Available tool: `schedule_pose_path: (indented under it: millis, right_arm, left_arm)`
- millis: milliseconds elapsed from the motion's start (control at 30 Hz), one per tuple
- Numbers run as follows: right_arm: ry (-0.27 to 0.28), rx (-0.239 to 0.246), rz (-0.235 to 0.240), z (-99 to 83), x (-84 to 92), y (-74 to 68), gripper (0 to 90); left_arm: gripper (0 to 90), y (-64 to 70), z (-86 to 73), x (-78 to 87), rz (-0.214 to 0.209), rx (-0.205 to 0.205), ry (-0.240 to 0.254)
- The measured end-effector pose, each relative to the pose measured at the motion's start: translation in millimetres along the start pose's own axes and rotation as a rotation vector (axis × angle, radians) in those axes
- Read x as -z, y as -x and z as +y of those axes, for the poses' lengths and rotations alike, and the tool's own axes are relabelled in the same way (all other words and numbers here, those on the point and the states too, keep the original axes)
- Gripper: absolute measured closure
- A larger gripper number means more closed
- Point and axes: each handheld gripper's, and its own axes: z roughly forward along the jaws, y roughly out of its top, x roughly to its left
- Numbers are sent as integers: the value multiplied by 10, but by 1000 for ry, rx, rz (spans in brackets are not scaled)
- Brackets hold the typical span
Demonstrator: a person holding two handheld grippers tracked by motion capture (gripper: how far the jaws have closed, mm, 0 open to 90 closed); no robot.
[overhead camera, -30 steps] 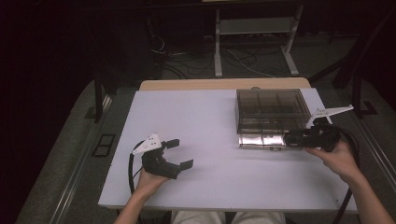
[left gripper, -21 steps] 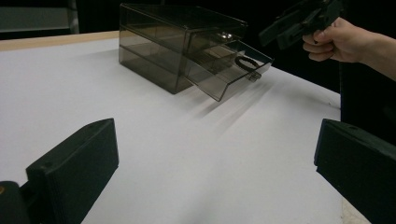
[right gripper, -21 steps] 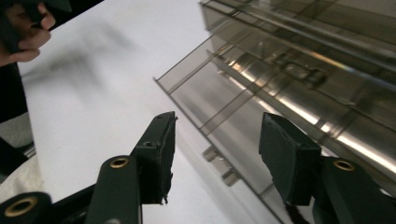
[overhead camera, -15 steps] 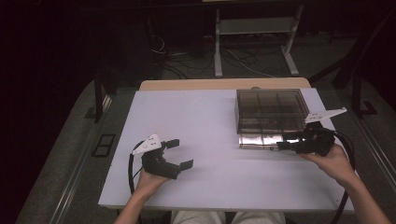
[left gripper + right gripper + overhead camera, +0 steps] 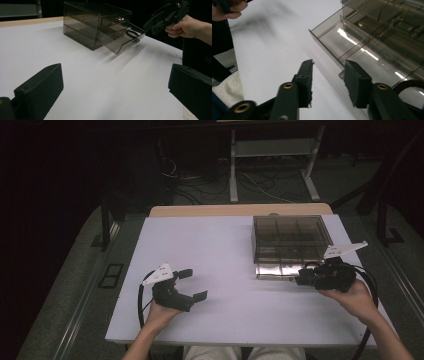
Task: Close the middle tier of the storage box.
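A smoky brown, see-through plastic drawer box (image 5: 290, 237) stands on the far right part of the white rectangular table (image 5: 220, 250), its flat lid showing a grid of compartments in the high view. Its bottom drawer (image 5: 277, 269) is pulled partway out toward the person, a shallow clear tray with thin dividers that catches bright streaks of light; in the left gripper view the drawer (image 5: 122, 41) juts from the stacked box (image 5: 95, 22) with a dark loop-shaped item (image 5: 131, 33) lying inside and a small tab handle (image 5: 136, 40) on its front wall. The right gripper (image 5: 303, 279), black with a grey three-cornered plate on top, sits just at the drawer's front right corner; its jaws have just been closing, yet in the right gripper view they stand apart with the drawer's front edge (image 5: 327, 47) beyond the tips and only the little tab (image 5: 341, 74) showing in the gap, so nothing is pinched. The left gripper (image 5: 194, 284) rests on the near left of the table, well apart from the box, its jaws spread wide and empty above bare tabletop.
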Motion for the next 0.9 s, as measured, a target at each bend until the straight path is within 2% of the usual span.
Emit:
schedule_pose_path:
  millis: [167,367,500,900]
  right_arm:
    - [-18,-7,-17,-55,-32,-9,714]
    - [-40,13,-23,-65,-74,-49,860]
    - [-50,28,-21,-75,-110,-65,883]
    - [-91,8,-21,-138,-212,-53,887]
  left_arm:
    - [0,0,-1,-1,1,-1,-1]
    - [0,3,-2,-7,0,-1,-2]
    - [0,1,-1,-1,0,-2,-2]
    - [0,1,-3,-11,-1,-4,-5]
